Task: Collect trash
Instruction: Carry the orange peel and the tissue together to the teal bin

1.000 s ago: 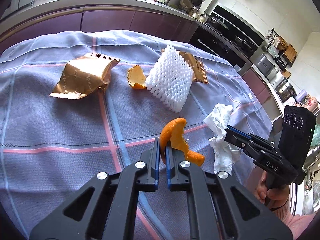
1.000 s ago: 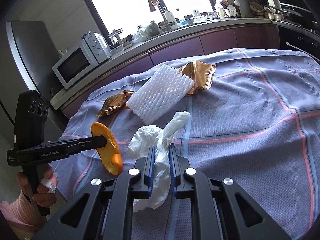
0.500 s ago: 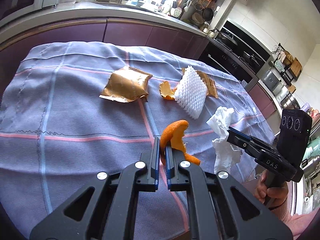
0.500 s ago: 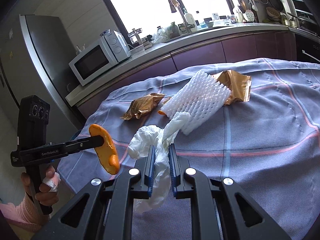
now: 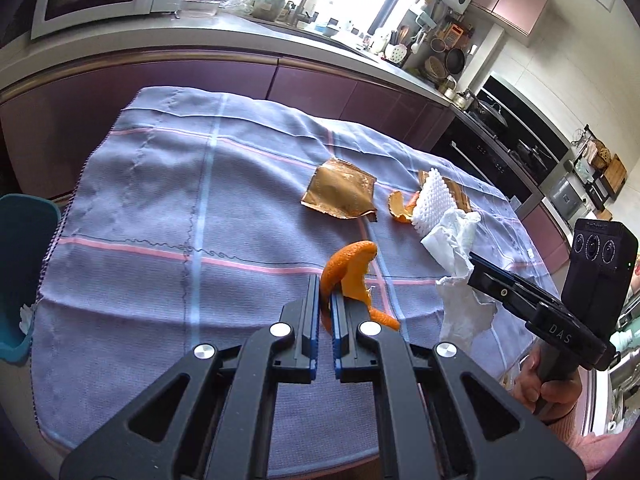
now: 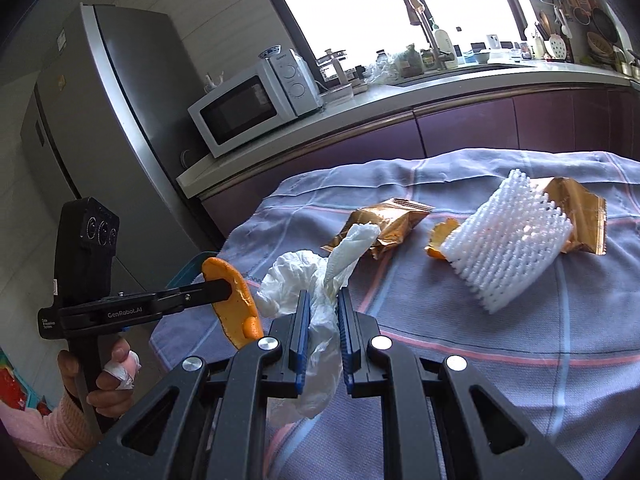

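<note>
Both hands are loaded up right now: the left hand-held gripper [image 5: 326, 300] is clamped on a curled strip of orange peel [image 5: 348, 272], held up off the cloth, and the right hand-held gripper [image 6: 323, 308] is clamped on a crumpled white tissue [image 6: 316, 276] that hangs down between its fingers. The rest of the trash sits on the blue checked cloth [image 5: 160, 240] covering the counter: a gold foil wrapper [image 5: 340, 194], a second bit of orange peel [image 5: 398, 210] just beside a white foam fruit net [image 6: 508, 248], and another gold wrapper [image 6: 580, 212] partly tucked under that net. A teal bin [image 5: 24, 272] shows at the cloth's left edge in the left wrist view, with something white in it.
</note>
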Available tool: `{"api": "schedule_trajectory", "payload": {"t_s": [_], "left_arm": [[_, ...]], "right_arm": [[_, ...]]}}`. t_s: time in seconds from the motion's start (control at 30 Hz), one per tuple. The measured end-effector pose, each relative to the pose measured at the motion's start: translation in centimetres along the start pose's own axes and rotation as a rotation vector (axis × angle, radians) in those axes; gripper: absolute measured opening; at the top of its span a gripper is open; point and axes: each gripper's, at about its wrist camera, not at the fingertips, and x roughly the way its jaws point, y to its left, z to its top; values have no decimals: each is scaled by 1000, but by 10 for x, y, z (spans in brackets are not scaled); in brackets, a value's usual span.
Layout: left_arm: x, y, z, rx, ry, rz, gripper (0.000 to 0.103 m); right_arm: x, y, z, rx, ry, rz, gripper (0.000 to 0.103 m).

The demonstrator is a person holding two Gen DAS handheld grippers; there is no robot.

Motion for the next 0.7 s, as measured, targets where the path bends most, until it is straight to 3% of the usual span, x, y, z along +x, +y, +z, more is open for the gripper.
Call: {"api": "schedule_trajectory", "payload": {"t_s": [0.7], "left_arm": [[-56, 50, -5, -82, -75, 121, 6]], "right_arm": [[57, 60, 16, -85, 70, 139, 13]]}}
